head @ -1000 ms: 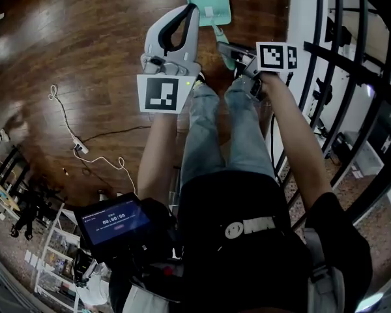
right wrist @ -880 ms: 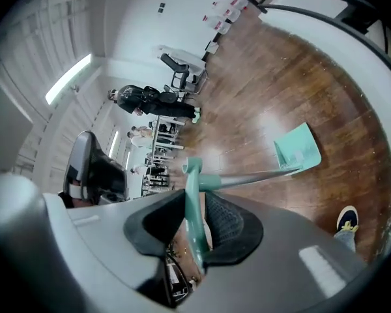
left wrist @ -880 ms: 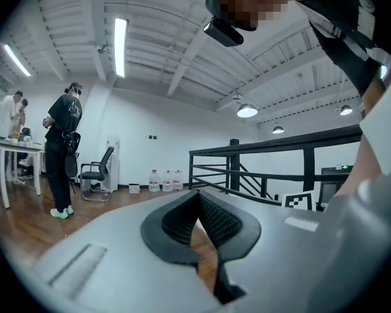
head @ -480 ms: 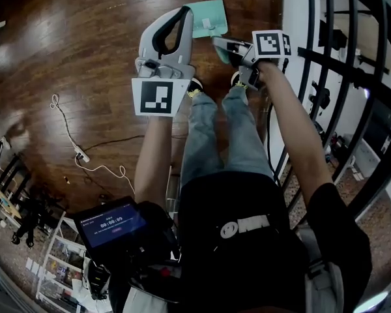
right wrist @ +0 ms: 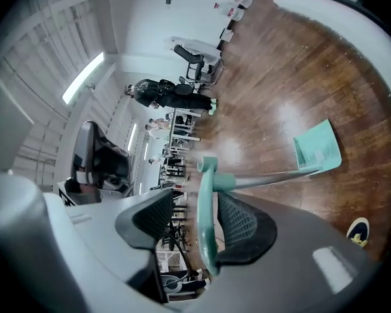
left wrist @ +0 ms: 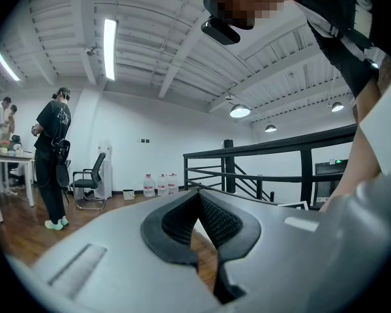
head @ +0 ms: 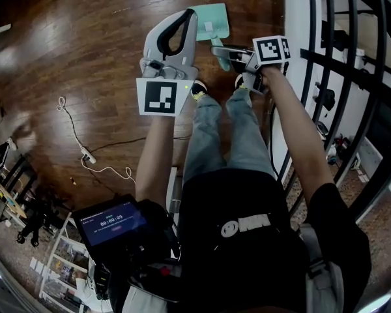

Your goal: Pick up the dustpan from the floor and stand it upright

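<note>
Over the wooden floor (head: 85,51) we hold our left arm (head: 153,155) and right arm (head: 300,135) stretched forward. The teal dustpan (head: 210,19) rests its pan on the floor. The left gripper (head: 190,13) points level, fingers together and empty. The right gripper (head: 220,49) tilts slightly down. Its fingers have just been opening and stand apart around the handle (right wrist: 206,220).

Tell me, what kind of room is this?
Probably an open office or lab on an upper level: it has a wooden floor, a black railing, an office chair and a work table.
</note>
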A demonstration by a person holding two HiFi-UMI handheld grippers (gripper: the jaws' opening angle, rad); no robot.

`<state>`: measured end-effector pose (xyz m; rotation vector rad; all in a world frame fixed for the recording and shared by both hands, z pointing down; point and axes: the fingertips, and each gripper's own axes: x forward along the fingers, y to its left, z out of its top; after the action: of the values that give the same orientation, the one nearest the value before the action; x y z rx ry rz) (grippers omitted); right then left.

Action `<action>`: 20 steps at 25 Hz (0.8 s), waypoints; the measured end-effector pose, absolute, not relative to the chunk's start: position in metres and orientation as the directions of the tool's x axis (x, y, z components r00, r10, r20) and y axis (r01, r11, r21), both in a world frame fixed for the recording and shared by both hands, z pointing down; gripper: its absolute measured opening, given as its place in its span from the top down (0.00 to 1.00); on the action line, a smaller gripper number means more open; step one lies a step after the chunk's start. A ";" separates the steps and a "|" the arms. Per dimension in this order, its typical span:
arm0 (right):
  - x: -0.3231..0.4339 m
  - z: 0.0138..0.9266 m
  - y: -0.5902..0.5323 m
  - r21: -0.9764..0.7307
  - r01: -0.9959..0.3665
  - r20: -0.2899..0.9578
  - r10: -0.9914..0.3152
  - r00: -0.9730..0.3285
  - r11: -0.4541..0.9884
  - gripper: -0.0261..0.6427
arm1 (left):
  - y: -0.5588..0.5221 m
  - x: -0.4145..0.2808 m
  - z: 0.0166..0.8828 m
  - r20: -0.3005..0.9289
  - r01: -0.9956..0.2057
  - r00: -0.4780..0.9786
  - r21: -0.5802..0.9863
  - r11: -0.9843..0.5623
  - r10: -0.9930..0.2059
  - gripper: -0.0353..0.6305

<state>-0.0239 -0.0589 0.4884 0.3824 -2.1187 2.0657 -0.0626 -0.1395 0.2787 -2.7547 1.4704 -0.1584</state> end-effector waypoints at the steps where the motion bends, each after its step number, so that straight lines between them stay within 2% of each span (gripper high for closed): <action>1: -0.021 0.492 -0.059 -0.952 -0.306 0.304 -0.070 -0.950 0.025 0.63 | -0.140 -0.061 0.280 0.085 -0.827 0.553 -0.062 -0.559 -0.829 0.93; 5: -0.012 0.511 -0.061 -0.917 -0.385 0.380 -0.066 -0.923 0.107 0.58 | -0.139 -0.061 0.286 0.097 -0.829 0.550 -0.052 -0.556 -0.829 0.93; 11: 0.007 0.530 -0.076 -0.825 -0.503 0.492 -0.111 -0.863 0.256 0.58 | -0.137 -0.064 0.293 0.109 -0.832 0.543 -0.062 -0.551 -0.833 0.93; 14: 0.024 0.518 -0.087 -0.720 -0.565 0.528 -0.210 -0.823 0.403 0.64 | -0.128 -0.066 0.295 0.110 -0.838 0.537 -0.042 -0.544 -0.836 0.93; 15: 0.026 0.509 -0.094 -0.677 -0.581 0.520 -0.264 -0.812 0.451 0.68 | -0.124 -0.069 0.297 0.105 -0.838 0.537 -0.041 -0.544 -0.837 0.93; 17: 0.023 0.492 -0.108 -0.582 -0.606 0.481 -0.371 -0.794 0.542 0.78 | -0.119 -0.076 0.306 0.090 -0.836 0.541 -0.056 -0.547 -0.836 0.93; 20: 0.019 0.442 -0.119 -0.434 -0.617 0.391 -0.480 -0.785 0.657 0.81 | -0.113 -0.081 0.301 0.068 -0.843 0.530 -0.070 -0.533 -0.846 0.93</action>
<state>0.0190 -0.1193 0.4420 0.8875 -2.6327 0.8217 -0.0809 -0.1126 0.3011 -2.7220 1.5028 -0.1457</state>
